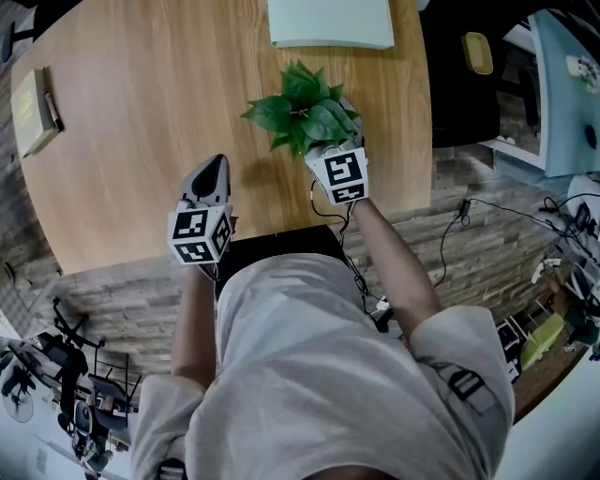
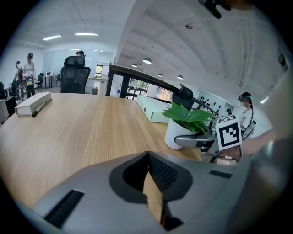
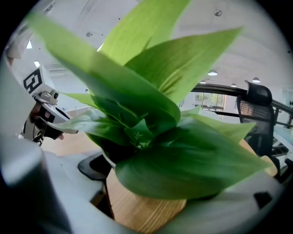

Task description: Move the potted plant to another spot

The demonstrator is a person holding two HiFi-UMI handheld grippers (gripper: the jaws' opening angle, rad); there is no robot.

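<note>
The potted plant (image 1: 302, 111), broad green leaves in a white pot (image 2: 175, 134), stands near the front edge of the wooden table (image 1: 141, 122). My right gripper (image 1: 328, 148) reaches in from the near side, its jaws on either side of the pot and closed on it. One grey finger (image 2: 194, 141) lies along the pot's side. In the right gripper view the leaves (image 3: 151, 132) fill the picture and hide most of the pot. My left gripper (image 1: 212, 171) hovers over the table to the plant's left, shut and holding nothing (image 2: 153, 192).
A pale green box (image 1: 330, 22) lies at the table's far edge behind the plant. A book with a pen (image 1: 34, 111) rests at the far left. Black office chairs (image 2: 75, 73) stand beyond the table. Cables (image 1: 487, 211) run over the floor at right.
</note>
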